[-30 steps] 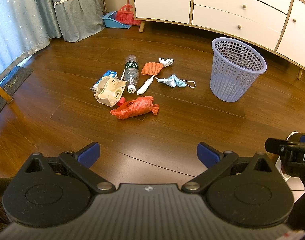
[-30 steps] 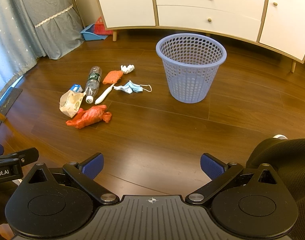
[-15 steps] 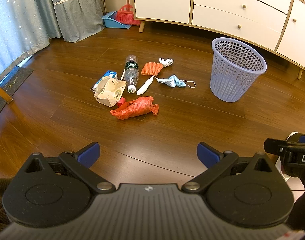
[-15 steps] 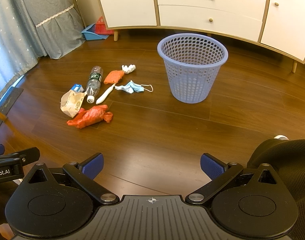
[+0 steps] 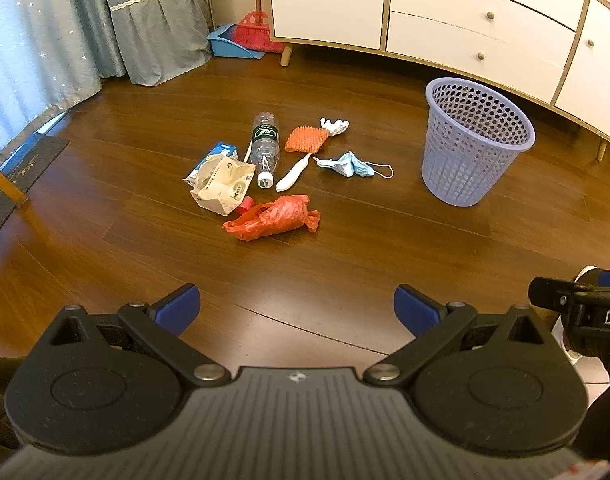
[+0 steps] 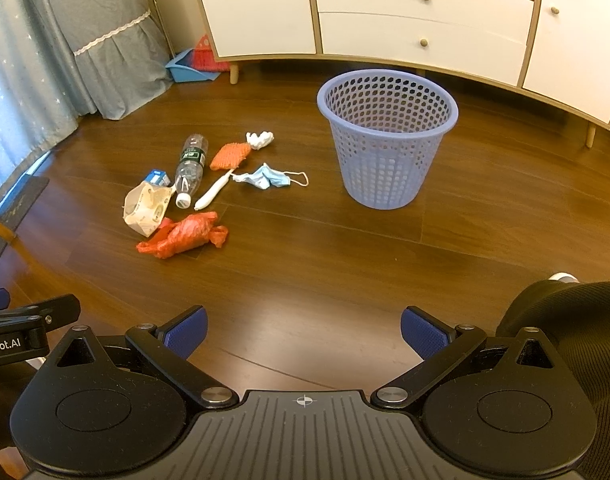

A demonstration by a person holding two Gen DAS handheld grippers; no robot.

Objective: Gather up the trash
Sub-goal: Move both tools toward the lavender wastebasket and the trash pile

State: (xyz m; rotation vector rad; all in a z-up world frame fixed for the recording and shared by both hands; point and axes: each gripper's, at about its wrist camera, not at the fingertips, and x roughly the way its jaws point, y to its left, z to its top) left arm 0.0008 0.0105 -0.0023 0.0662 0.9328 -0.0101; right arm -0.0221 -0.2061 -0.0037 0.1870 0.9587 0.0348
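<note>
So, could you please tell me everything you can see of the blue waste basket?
The waste basket is a round, lavender-blue bin that looks like plastic, its wall perforated with rows of small holes under a solid rim. It tapers toward the base, stands upright on the wooden floor before the white cabinet, looks empty, and touches none of the litter.

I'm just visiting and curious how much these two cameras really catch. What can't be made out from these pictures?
- Plastic bottle label: too small to read in either view.
- Blue carton: mostly hidden behind the crumpled paper bag, both views.
- Red plastic bag: opaque, contents unseen.
- Basket bottom: its front wall blocks it; it looks empty, not certain.
- Broom: handle cut off by the top edge, left view.
- Left gripper and right gripper: both open; the hands holding them are out of view.
</note>
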